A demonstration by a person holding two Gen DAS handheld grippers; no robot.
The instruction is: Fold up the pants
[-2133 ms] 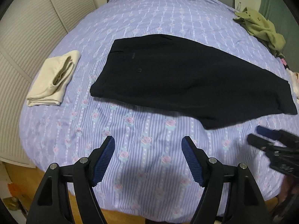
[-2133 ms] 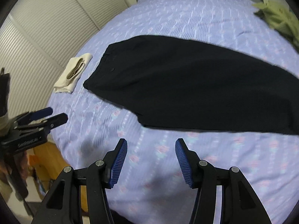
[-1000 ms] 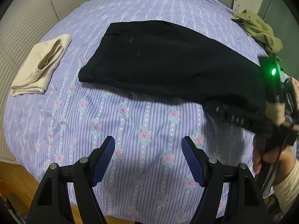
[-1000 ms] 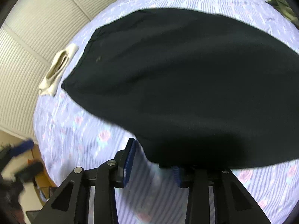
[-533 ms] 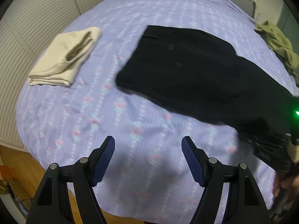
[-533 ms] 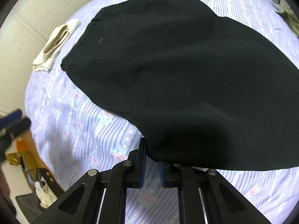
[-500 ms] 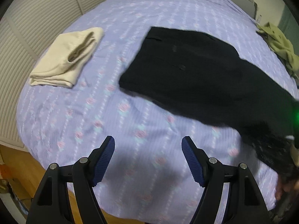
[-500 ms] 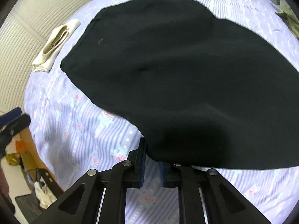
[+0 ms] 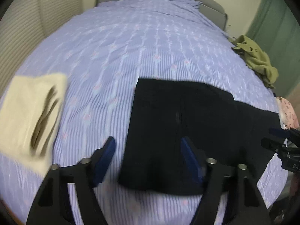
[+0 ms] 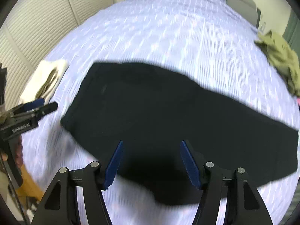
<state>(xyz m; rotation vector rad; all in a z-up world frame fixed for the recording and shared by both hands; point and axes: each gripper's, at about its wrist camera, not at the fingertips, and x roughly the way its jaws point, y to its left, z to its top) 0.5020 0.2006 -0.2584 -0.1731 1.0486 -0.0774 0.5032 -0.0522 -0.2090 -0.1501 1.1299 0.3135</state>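
Flat on the bed (image 9: 150,37), black pants (image 10: 159,112) lie spread.

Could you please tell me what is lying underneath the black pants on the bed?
The black pants lie flat on the lilac striped floral bedsheet, which shows all around them. Whatever sits directly beneath the fabric is covered; no bulge hints at anything else.

Pants (image 10: 159,116) on bed (image 10: 168,28), folded cloth (image 10: 46,80) left, heap (image 10: 281,58) right

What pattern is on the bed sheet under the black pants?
Lavender stripes with small pink flowers on the bed sheet; left wrist view shows it best.
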